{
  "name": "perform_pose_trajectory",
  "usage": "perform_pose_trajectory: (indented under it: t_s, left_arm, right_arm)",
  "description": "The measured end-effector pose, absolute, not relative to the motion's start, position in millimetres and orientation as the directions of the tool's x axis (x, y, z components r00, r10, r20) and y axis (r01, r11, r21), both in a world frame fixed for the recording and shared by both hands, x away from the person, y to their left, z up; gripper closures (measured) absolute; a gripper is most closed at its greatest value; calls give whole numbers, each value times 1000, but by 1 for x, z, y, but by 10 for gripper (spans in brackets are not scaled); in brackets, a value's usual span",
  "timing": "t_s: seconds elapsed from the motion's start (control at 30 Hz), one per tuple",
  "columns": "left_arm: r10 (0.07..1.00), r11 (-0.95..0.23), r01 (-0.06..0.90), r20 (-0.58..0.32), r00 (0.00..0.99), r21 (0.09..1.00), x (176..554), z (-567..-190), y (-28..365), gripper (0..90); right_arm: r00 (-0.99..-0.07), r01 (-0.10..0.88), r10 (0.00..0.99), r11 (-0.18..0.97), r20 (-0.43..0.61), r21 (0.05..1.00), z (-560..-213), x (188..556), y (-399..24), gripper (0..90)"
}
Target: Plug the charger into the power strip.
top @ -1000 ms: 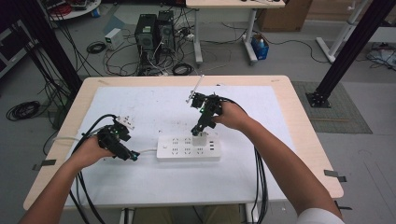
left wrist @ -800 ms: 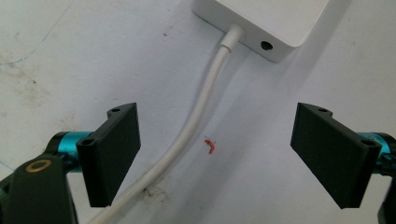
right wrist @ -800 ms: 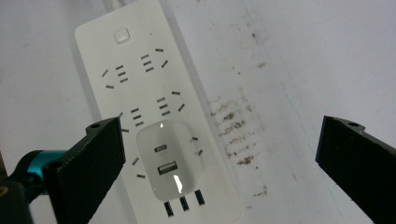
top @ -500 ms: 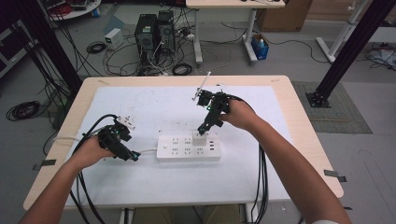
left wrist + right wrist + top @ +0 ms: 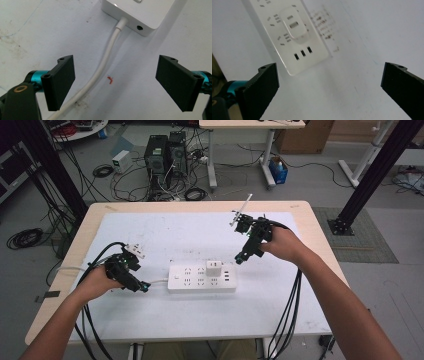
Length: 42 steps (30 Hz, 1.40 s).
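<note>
Right gripper (image 5: 240, 260) has lifted up and away from the strip (image 5: 202, 278) since a second ago, leaving the adapter (image 5: 214, 268) plugged in.
Plugging looks done; next is likely a retreat or a check of the seating. Both grippers stand wide and empty, the left gripper (image 5: 142, 286) low on the surface (image 5: 280, 310) beside the cord (image 5: 105, 65) end. Count: one strip, one adapter, one cord, two grippers.

Colours on the table
White power strip (image 5: 202, 278), white charger (image 5: 214, 268), white cable (image 5: 105, 65); black jaws, teal fittings; small red mark (image 5: 110, 79).
</note>
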State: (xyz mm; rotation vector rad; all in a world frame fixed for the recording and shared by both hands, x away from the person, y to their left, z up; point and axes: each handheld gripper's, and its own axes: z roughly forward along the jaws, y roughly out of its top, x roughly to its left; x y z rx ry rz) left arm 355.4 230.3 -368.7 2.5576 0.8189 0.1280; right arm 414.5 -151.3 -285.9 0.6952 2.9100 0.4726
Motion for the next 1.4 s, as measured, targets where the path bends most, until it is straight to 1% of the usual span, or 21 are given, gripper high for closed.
perform_pose_trajectory:
  t_s: [0.1, 0.27, 0.4, 0.7, 0.93, 1.4]
  left_arm:
    - [582, -717, 539, -47, 812, 443, 356, -369, 232, 161]
    - [588, -712, 543, -46, 808, 445, 356, -369, 233, 161]
    - [586, -713, 540, -43, 809, 448, 355, -369, 232, 161]
    - [567, -726, 525, -44, 822, 444, 353, -368, 226, 160]
    - [561, -732, 518, -41, 827, 442, 353, -368, 225, 161]
    - [562, -734, 520, -40, 826, 437, 351, -366, 227, 161]
  right_arm:
    - [-872, 449, 487, 837, -52, 312, -284, 411, -162, 10]
    - [-864, 459, 500, 828, -53, 321, -280, 405, -177, 10]
    - [-869, 455, 492, 834, -47, 313, -280, 401, -186, 10]
    - [-880, 455, 475, 854, -20, 252, -283, 385, -206, 10]
    - [-892, 437, 452, 874, -25, 214, -290, 378, -214, 11]
    - [-887, 450, 462, 870, -14, 199, -305, 368, -233, 11]
